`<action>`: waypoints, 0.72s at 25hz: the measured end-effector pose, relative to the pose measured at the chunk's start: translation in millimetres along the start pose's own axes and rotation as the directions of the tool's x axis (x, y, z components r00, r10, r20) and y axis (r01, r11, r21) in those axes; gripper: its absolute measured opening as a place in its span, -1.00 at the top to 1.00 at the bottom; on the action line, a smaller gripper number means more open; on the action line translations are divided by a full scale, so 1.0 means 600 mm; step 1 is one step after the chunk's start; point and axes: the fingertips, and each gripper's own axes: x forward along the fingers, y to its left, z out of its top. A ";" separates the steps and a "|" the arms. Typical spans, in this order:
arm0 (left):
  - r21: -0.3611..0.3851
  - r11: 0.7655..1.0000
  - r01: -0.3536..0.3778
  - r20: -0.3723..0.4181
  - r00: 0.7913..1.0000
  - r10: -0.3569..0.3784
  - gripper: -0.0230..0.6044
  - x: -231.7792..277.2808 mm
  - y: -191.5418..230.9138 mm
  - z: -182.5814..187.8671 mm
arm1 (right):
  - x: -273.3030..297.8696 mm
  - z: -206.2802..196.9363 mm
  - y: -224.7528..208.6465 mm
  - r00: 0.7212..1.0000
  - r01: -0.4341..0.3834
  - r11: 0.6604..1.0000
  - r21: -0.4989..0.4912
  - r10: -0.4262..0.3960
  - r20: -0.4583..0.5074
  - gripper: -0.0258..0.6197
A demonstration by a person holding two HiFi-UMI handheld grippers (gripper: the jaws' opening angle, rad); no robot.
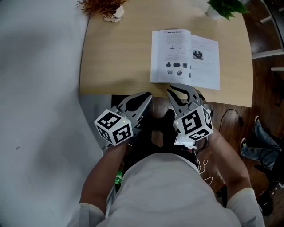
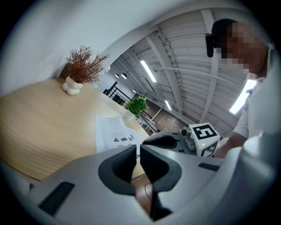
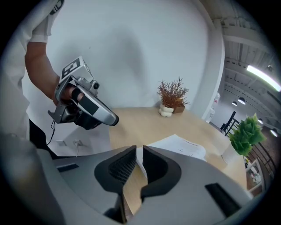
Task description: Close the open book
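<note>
The open book (image 1: 185,59) is lying flat on the pale wooden table (image 1: 120,53), right of centre in the head view, with its lower edge sitting close to the table's near edge and a strip of bare wood showing between the two. To the left of the book a broad stretch of tabletop is lying free as far as the table's left edge, which is running alongside the white wall (image 1: 35,88) filling the left of the frame. At the top edge a dried reddish plant in a white vase (image 1: 106,9) is standing at upper left and a green potted plant (image 1: 226,8) at upper right, both well apart from the book. The left gripper (image 1: 144,99) is hovering just below the table's near edge in the frame, left of the book, its jaws drawn together with nothing between them, as the left gripper view (image 2: 138,151) is showing. The right gripper (image 1: 175,91) is hanging at the table's near edge with its tips reaching up to the book's lower edge in the picture; whether they are touching the pages cannot be told. Its jaws are likewise standing pressed nearly together and gripping nothing in the right gripper view (image 3: 138,154). Dark wooden floor (image 1: 266,97) is showing right of the table, with a black cable (image 1: 230,115) trailing across it.
</note>
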 end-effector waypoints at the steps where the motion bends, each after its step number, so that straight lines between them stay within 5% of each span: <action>1: -0.009 1.000 -0.003 -0.001 1.000 0.003 0.93 0.001 0.005 -0.003 | 0.010 -0.004 0.001 1.000 -0.003 1.000 -0.004 0.003 -0.013 0.84; 18: -0.083 0.997 -0.005 -0.023 1.000 0.003 0.93 0.017 0.068 -0.032 | 0.151 -0.046 0.012 0.965 -0.011 0.998 -0.065 -0.006 -0.261 0.84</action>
